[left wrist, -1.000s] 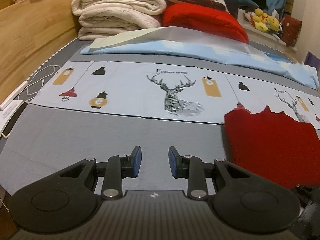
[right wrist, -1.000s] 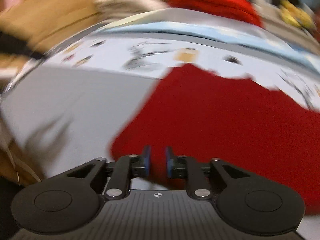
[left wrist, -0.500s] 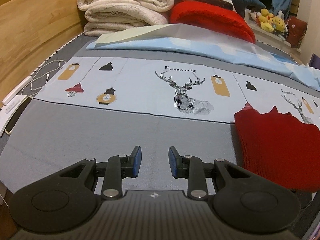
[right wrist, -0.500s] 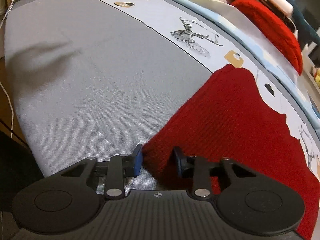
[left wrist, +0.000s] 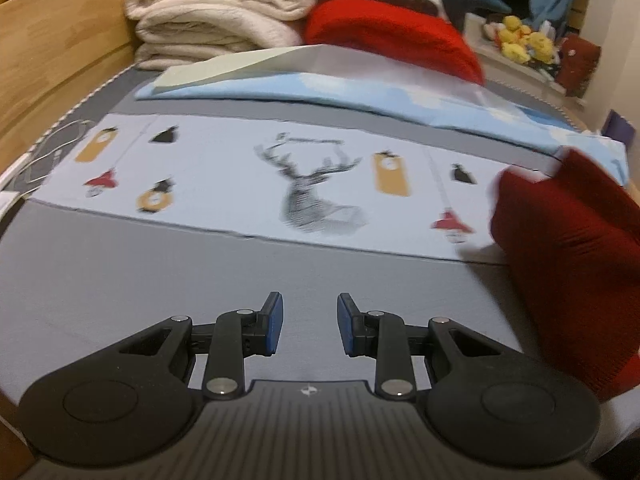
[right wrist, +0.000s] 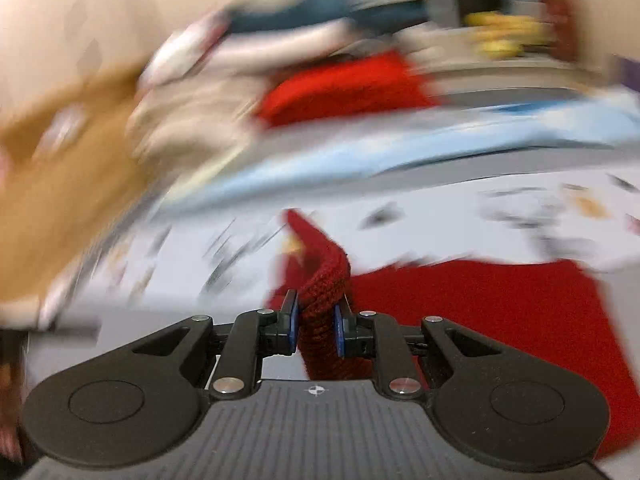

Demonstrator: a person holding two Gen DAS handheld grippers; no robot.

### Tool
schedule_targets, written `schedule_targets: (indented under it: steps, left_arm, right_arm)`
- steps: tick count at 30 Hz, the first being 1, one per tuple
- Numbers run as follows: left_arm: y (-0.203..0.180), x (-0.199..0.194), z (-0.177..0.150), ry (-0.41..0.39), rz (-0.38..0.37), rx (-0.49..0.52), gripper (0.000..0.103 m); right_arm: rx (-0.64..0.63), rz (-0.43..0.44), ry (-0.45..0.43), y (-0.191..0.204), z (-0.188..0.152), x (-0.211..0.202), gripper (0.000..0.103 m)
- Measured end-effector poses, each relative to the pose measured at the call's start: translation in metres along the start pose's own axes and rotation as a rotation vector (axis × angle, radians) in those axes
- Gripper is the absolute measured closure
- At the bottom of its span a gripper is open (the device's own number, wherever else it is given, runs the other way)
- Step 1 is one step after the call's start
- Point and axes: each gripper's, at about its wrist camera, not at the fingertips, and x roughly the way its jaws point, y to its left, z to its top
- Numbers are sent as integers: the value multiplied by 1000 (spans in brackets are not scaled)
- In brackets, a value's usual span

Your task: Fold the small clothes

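Observation:
A small red knit garment (left wrist: 568, 248) lies on the grey bed cover at the right of the left wrist view, its near edge raised off the bed. My left gripper (left wrist: 310, 330) is open and empty over bare grey cover, to the left of the garment. My right gripper (right wrist: 315, 330) is shut on a bunched fold of the red knit garment (right wrist: 480, 308) and lifts that edge above the rest of it. The right wrist view is blurred by motion.
A pale blue printed cloth with a deer (left wrist: 312, 188) runs across the bed. Behind it lie a light blue sheet (left wrist: 320, 84), stacked cream blankets (left wrist: 216, 20) and a red pillow (left wrist: 384, 36). A wooden bed side (left wrist: 52, 60) stands at left, with white cables (left wrist: 52, 152).
My right gripper has shut on the garment's edge and lifted it, swinging quickly. The garment's edge now stands raised. My left gripper stays open and has shifted slightly.

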Motion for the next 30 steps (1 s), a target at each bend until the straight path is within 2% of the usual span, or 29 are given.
schedule_targets:
  steps: [2, 4, 5, 7, 9, 11, 14, 16, 18, 20, 21, 23, 25, 26, 27, 28, 30]
  left_arm:
    - [-26, 7, 6, 4, -22, 21, 70]
    - [-55, 14, 11, 3, -41, 50, 70]
    - [-69, 18, 13, 5, -53, 59, 70]
    - [-94, 25, 16, 17, -86, 65, 70]
    - [-117, 33, 17, 29, -115, 74, 70]
    - [-141, 41, 18, 37, -130, 102, 70]
    - [-167, 50, 18, 41, -143, 138, 70]
    - [-179, 57, 18, 52, -147, 144, 70]
    - [-188, 61, 15, 63, -154, 150, 70]
    - [-198, 65, 11, 77, -161, 169, 70]
    - [-204, 67, 8, 85, -170, 184, 70]
    - [-214, 69, 4, 98, -195, 206, 70]
    - [-226, 74, -1, 120, -243, 217, 70]
    - [-232, 76, -3, 132, -269, 215, 70]
    - [-238, 78, -4, 142, -294, 211, 69]
    - [-245, 81, -5, 149, -321, 203, 68]
    - [-260, 86, -7, 162, -366, 187, 66]
  right_arm:
    - [167, -140, -76, -66, 0, -29, 86]
    - [321, -332, -85, -132, -18, -47, 86]
    - [382, -412, -56, -157, -29, -50, 86]
    - [479, -551, 66, -206, -58, -44, 85]
    - [582, -611, 172, -245, -83, -44, 80]
    - [669, -582, 149, -264, -87, -56, 71]
    - [558, -568, 73, -261, -60, -72, 64]
    - [503, -484, 43, -261, -38, -72, 59]
    - [457, -383, 58, -265, -19, -60, 48]
    - [389, -281, 124, -271, -2, -37, 37]
    - [355, -247, 164, -275, 0, -22, 36]
    - [328, -260, 231, -285, -2, 9, 36]
    - [394, -273, 278, -304, -13, 31, 40]
    - [450, -256, 304, -310, -18, 39, 61]
    - [501, -216, 294, -312, -17, 42, 69]
    - [485, -211, 261, -309, -11, 40, 72]
    - [356, -164, 151, -287, 2, 27, 75]
